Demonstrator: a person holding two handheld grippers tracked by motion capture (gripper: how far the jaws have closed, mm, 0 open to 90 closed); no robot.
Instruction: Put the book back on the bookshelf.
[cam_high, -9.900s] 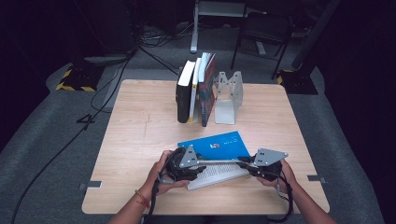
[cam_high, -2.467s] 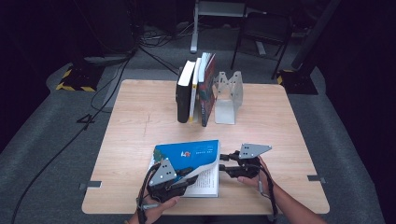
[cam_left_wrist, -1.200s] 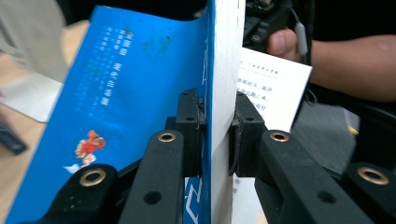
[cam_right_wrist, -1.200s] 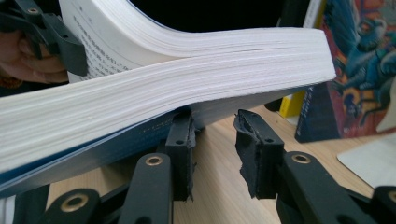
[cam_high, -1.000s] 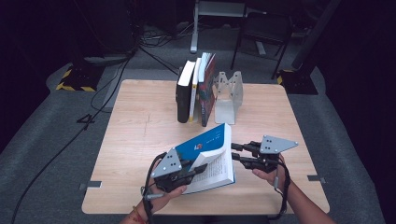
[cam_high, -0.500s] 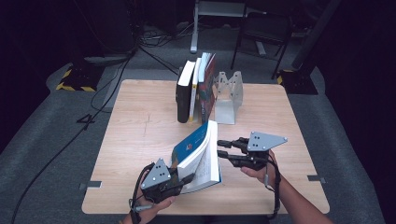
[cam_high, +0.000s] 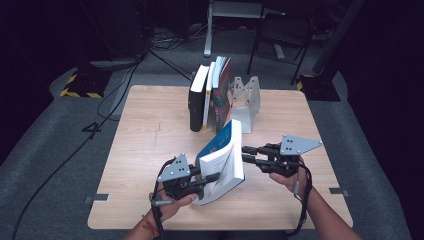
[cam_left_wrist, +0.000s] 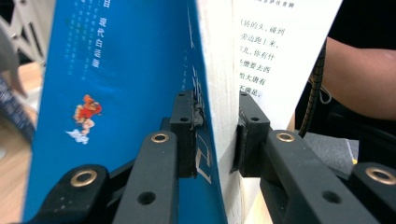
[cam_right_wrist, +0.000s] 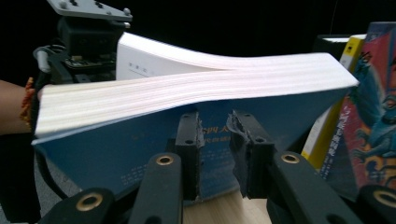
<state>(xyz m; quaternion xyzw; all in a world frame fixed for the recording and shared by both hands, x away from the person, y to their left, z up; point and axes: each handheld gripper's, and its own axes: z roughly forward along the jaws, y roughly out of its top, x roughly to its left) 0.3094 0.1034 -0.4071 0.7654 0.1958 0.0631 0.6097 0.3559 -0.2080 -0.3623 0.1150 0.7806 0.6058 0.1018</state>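
Blue book (cam_high: 222, 155) stands tilted on its lower edge near the front middle of the counter (cam_high: 145, 130), top corner leaning far-right, cover facing left, pages fanned toward the right.

Left gripper (cam_high: 202, 179) comes in from the near-left – its fingers (cam_left_wrist: 184, 133) pinch the lower part of the book, one pad on the blue cover, the other on the page block, narrow gap, firmly clamped; they have just been closing.

Right gripper (cam_high: 245, 154) sits level on the book's right side. In the right gripper view its fingers (cam_right_wrist: 189, 149) stand close together in front of the blue back cover, near the bottom edge; cannot tell whether they pinch the cover or just rest against it. Those fingers have just been closing too.

Far middle of the counter – a row of upright books (cam_high: 210, 97) leaning against a grey metal bookend (cam_high: 246, 102), well apart from the held book.
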